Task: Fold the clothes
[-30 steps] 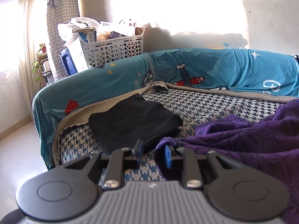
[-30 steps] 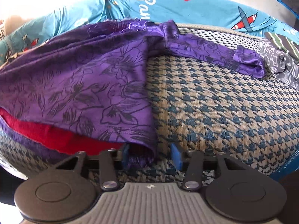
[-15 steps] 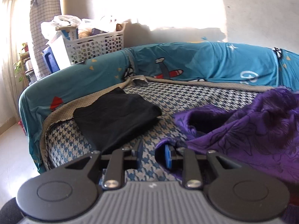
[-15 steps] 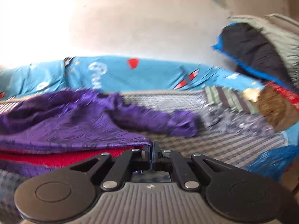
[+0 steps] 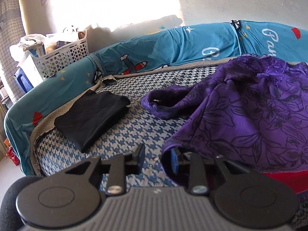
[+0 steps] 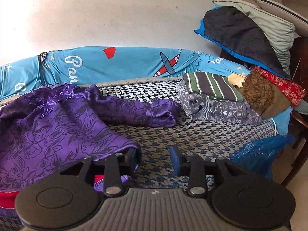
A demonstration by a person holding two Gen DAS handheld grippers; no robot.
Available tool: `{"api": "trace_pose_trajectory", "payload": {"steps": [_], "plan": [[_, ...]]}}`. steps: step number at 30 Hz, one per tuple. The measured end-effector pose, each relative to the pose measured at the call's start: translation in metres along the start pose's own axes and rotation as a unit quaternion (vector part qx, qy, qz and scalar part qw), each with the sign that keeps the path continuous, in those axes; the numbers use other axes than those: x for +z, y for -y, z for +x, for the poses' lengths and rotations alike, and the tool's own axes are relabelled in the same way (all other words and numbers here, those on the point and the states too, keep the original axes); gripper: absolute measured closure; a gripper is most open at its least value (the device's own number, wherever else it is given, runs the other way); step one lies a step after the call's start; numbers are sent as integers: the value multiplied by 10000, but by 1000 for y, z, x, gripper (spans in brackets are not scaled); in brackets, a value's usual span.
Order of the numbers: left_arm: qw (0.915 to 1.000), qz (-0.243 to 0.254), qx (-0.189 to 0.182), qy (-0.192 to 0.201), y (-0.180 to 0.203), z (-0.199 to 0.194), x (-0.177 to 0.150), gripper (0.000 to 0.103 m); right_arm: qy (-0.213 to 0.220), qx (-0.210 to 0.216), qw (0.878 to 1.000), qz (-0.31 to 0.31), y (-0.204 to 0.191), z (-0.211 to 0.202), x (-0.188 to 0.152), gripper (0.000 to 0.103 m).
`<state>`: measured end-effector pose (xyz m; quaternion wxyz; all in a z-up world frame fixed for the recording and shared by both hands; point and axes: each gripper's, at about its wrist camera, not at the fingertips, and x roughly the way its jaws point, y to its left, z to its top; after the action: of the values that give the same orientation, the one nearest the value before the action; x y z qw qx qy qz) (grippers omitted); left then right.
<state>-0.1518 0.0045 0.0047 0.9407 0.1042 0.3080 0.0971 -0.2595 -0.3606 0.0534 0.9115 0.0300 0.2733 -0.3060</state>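
Purple blouse lies rumpled on the bed, a red garment under its near hem. Thin, satiny cloth: likely light, limp, slippery; best pinched at a hem corner or shoulder seam, not mid-panel.

Left gripper: jaws opening, hem edge draped over the right-hand finger, nothing pinched between. Black folded garment ahead-left of it.

Right gripper: jaws opening, gap bare; blouse hem drapes over its left-hand finger, sleeve ahead. Folded stack ahead-right.
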Motion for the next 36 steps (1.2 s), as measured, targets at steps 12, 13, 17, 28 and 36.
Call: {"api": "trace_pose_trajectory", "payload": {"steps": [12,13,17,28,36], "plan": [[9994,-236,-14,257,-10,-15,5,49,-530,301,9966,-562,0,-3,-6,49],[9993,-226,-18,305,-10,-16,8,46,-587,306,9961,-583,0,-4,-7,49],[9984,-251,-15,502,-8,-17,19,39,-573,198,9970,-490,13,-16,-9,48],[9964,127,-767,330,18,4,38,26,-423,1698,9839,-371,-35,3,-17,46],[9865,768,-1433,-187,54,18,13,26,-776,2371,9665,-609,-88,43,-36,46]]}}
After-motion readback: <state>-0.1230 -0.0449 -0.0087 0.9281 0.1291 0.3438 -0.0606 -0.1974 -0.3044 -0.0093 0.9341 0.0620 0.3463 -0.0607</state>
